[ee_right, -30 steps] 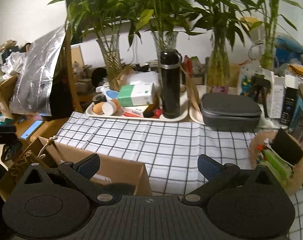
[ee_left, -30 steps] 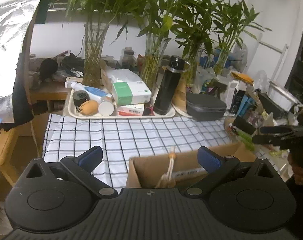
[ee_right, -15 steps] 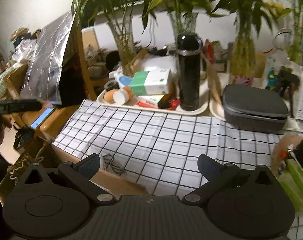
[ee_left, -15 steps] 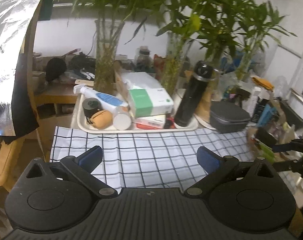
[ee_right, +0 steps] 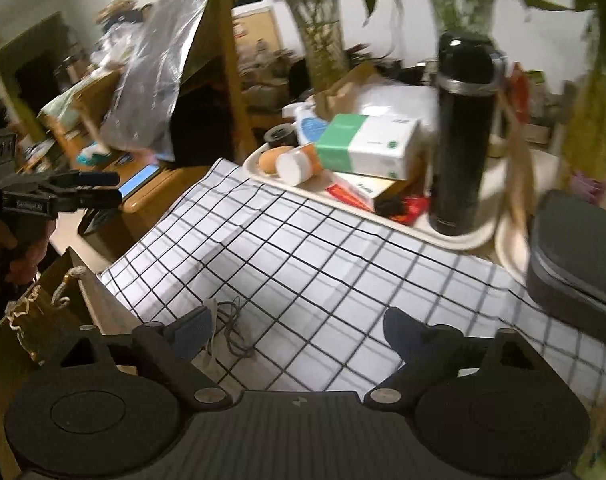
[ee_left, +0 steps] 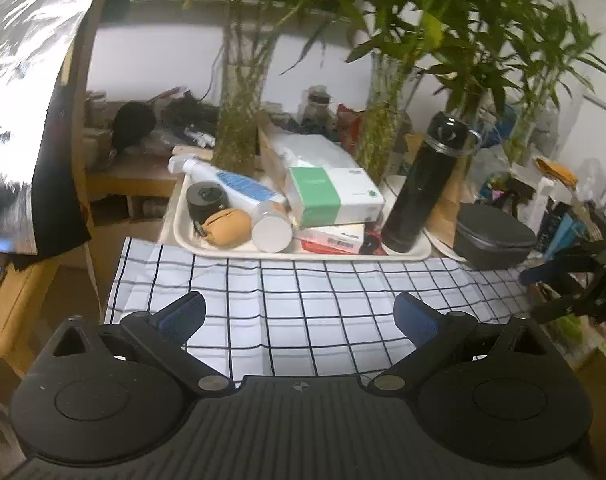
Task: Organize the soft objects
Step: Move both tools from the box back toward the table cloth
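Observation:
A black-and-white checked cloth (ee_left: 303, 300) (ee_right: 323, 272) covers the table in front of both grippers. My left gripper (ee_left: 299, 314) hovers open over its near part with nothing between the fingers. My right gripper (ee_right: 299, 330) is tilted over the cloth's near left corner; its jaws are closing, wide apart, over bare cloth only. A thin grey cord (ee_right: 233, 330) lies by its left finger. A tan soft pouch (ee_left: 227, 226) (ee_right: 273, 159) rests in the cream tray (ee_left: 175, 228) behind the cloth. An open cardboard box (ee_right: 43, 320) with rope handles stands left of the right gripper.
The tray also holds a green-and-white carton (ee_left: 335, 196), a spray bottle (ee_left: 231, 182), a white-capped jar (ee_left: 272, 232) and a tall black flask (ee_left: 427, 184). A grey zip case (ee_left: 495, 236) lies to the right. Glass vases of bamboo (ee_left: 239, 120) stand behind. A foil sheet (ee_left: 19, 100) hangs left.
Both grippers moved forward toward the tray. The cardboard box dropped out of the left wrist view. The right gripper swung and rolled, and its fingers came slightly closer together.

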A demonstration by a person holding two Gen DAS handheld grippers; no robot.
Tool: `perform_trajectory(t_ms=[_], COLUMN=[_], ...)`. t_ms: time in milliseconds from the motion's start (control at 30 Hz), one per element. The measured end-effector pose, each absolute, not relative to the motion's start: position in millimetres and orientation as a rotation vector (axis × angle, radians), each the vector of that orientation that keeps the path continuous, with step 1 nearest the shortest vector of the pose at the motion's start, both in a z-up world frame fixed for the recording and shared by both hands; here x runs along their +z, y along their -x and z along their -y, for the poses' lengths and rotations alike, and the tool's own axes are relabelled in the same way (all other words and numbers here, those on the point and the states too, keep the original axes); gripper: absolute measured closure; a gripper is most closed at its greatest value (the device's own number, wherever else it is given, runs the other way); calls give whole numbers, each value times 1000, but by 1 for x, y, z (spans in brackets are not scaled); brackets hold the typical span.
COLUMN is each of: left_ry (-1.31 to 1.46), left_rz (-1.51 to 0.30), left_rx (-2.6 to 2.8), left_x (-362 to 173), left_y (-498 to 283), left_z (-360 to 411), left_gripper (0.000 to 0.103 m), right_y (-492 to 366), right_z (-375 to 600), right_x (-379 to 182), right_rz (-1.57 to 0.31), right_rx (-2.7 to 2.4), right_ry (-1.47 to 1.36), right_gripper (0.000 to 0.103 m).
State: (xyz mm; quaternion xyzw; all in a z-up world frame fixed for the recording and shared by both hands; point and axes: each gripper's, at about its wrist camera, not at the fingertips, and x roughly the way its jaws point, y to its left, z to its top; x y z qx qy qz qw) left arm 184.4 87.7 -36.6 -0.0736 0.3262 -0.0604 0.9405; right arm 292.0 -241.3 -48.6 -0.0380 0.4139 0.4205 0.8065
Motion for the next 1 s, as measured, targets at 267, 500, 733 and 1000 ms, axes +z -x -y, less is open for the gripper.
perform_trajectory(t_ms=[267,500,733,1000], left_ry=[183,180,153,145], left_rz=[-682,-703,-703,-721], left_rx=[-95,-75,-75,-68], left_x=[-43,-49,-51,-54], left_y=[-188,-190,-190,-193], left_z=[-90,-94,-94,-94], left_gripper=[1,1,1,1], right_y=[-319,-318,-314,-298], right_z=[186,133,101,85], right_x=[-83,-125,-156,-160], right_rz=[-925,-960,-983,-872], right_rx=[1143,1339,1418,1421], right_ry=[216,344,470,654], right_gripper=[26,32,40,63])
